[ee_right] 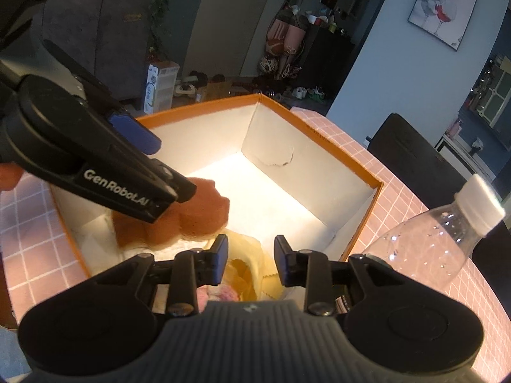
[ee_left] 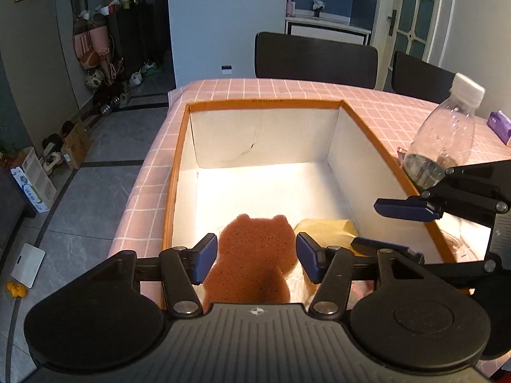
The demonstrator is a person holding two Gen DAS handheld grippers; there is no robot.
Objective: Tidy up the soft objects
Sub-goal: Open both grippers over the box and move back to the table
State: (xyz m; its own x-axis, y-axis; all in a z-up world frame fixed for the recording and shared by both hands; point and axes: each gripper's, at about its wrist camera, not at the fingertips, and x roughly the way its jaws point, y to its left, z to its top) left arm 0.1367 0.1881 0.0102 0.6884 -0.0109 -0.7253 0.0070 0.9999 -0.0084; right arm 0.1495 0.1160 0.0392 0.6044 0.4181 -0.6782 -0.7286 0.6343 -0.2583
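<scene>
Sponge (ee_left: 254,255) between left gripper (ee_left: 255,257) fingers, seemingly unpinched.

The right gripper (ee_right: 250,260) hangs over the near end of an orange-rimmed box (ee_right: 361,175) with white inner walls, jaws parted above a crumpled yellow cloth (ee_right: 246,255) lying in the box; a bit of pink material (ee_right: 220,295) shows just beneath. The left gripper (ee_right: 153,172) reaches in from the left, its dark finger over a brown bear-shaped sponge (ee_right: 198,217) on the box floor; whether it touches is unclear. A clear plastic bottle (ee_right: 431,245) with a white cap stands just right of the box on the pink-checked counter (ee_right: 335,134).
</scene>
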